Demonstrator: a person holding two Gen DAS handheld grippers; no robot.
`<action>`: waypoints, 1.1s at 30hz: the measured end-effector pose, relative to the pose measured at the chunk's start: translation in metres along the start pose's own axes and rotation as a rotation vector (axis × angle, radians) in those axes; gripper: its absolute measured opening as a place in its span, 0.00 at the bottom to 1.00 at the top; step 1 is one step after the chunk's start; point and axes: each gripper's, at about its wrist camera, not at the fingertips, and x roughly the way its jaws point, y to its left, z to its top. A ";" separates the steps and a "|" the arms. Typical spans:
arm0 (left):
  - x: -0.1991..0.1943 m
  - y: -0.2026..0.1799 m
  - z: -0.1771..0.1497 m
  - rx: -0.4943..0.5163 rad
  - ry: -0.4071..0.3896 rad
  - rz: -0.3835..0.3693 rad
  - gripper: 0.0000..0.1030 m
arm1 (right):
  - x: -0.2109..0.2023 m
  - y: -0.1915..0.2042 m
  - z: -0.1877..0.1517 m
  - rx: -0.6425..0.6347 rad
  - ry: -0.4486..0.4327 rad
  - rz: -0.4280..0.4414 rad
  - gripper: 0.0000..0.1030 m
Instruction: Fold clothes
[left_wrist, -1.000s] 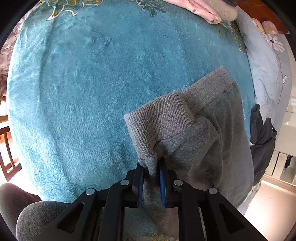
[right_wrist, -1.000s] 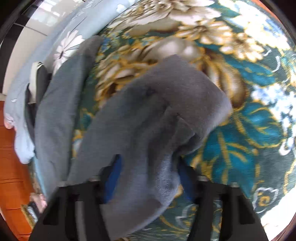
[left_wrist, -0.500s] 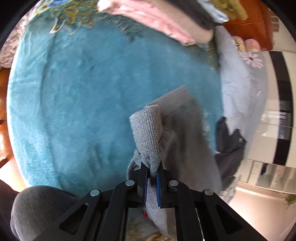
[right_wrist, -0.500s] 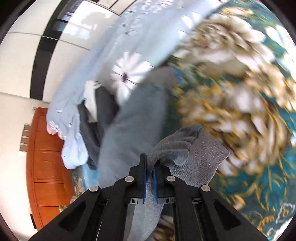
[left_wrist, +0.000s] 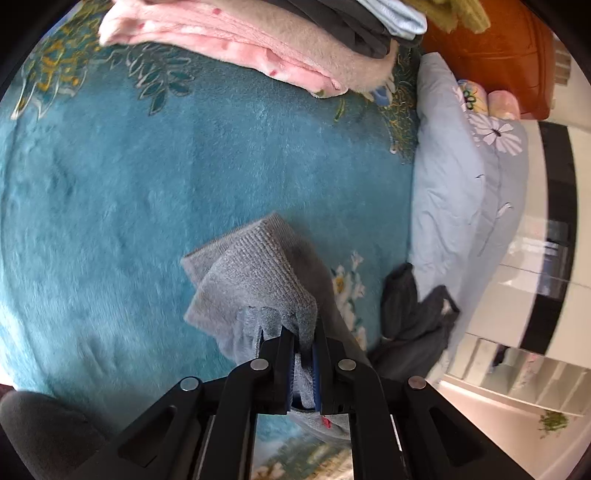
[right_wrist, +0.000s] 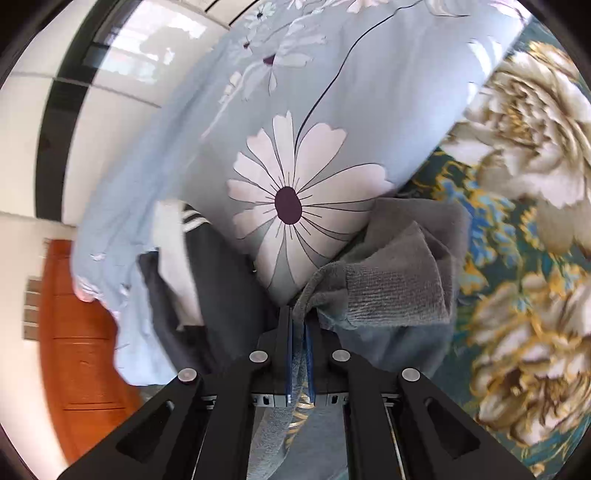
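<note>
Grey knit fabric is pinched in both grippers. The left gripper (left_wrist: 303, 339) has its jaws pressed together on the ribbed edge of a grey sweater (left_wrist: 255, 280), and this edge hangs a little above the teal blanket (left_wrist: 147, 192) on the bed. The rest of the sweater falls down behind the jaws, toward the lower side of the view.

The right gripper (right_wrist: 298, 317) has its jaws pressed together too, and they pinch another ribbed edge of the same sweater (right_wrist: 399, 291). The fabric bunches to the right of the jaws and lies over the part of the blanket with big cream and gold flowers (right_wrist: 535, 184).

Just beside the sweater, a light blue pillow (right_wrist: 295, 147) with a large white flower print lies at the edge of the bed. A dark grey garment (left_wrist: 413, 317) lies crumpled next to this pillow; in the right wrist view it shows white stripes.

At the far side of the blanket, in the left wrist view, a stack of folded clothes (left_wrist: 258, 40) rests, with a pink fleecy piece at the bottom and darker pieces above. Behind it stands orange-brown wooden furniture (left_wrist: 498, 55).
</note>
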 end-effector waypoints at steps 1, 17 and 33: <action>0.003 0.000 0.001 0.014 -0.007 0.026 0.08 | 0.009 0.001 0.002 0.001 0.012 -0.008 0.06; 0.008 -0.016 0.003 0.149 -0.127 -0.045 0.56 | 0.034 0.007 0.003 -0.163 0.043 -0.030 0.52; 0.062 0.064 -0.027 -0.016 -0.147 0.124 0.57 | 0.058 -0.018 -0.110 -0.428 0.210 -0.057 0.63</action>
